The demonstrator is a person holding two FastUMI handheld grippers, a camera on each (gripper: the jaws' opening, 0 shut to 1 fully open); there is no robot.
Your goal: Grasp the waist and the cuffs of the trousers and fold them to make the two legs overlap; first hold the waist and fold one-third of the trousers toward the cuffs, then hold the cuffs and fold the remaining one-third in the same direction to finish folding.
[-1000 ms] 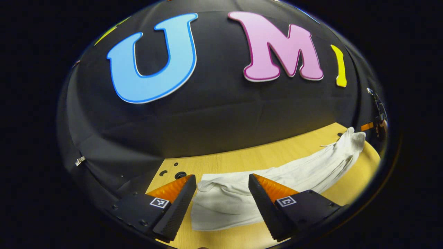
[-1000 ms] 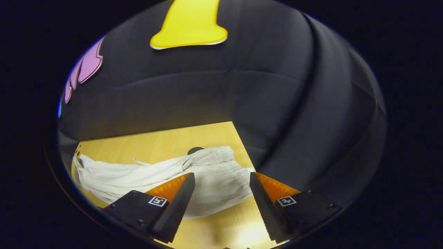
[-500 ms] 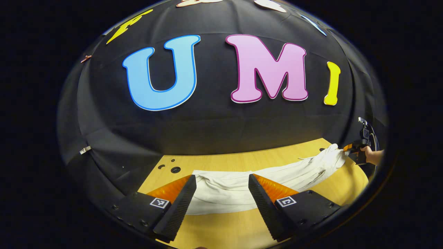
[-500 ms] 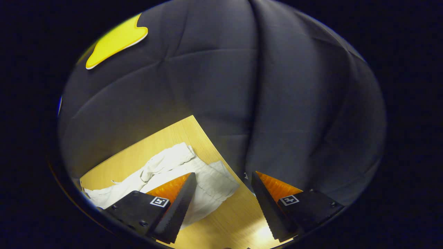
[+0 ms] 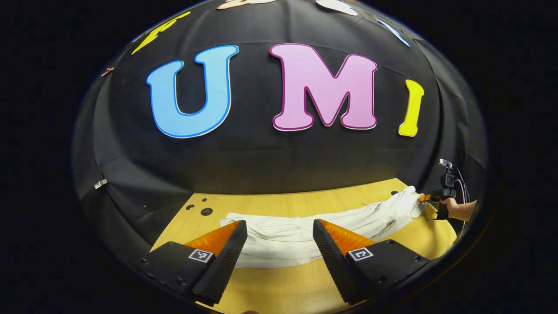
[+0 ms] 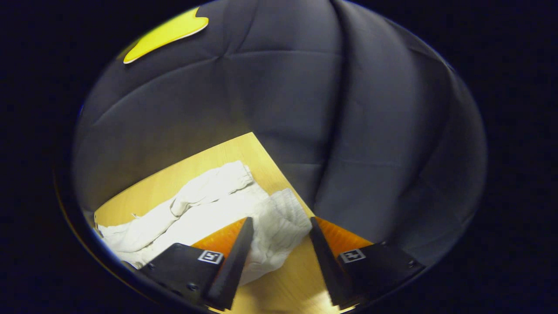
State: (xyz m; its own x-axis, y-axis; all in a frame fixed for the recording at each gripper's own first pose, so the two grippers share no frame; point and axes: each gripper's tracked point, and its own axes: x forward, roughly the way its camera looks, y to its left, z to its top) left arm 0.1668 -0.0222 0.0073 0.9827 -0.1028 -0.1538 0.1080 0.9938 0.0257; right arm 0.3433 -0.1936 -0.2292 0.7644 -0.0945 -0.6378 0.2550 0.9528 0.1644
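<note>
Left gripper view: the left hand-held gripper (image 5: 279,248) hangs spread before white trousers (image 5: 305,231) stretched along the surface (image 5: 283,292). Beyond, the right hand-held gripper (image 6: 277,248) has narrowed slightly around the ribbed end, not yet pinching; grasping seems imminent.

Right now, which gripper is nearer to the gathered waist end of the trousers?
Right. The right gripper has its open fingers on either side of the trousers at the waist. The left gripper is at the opposite, cuff end.
</note>
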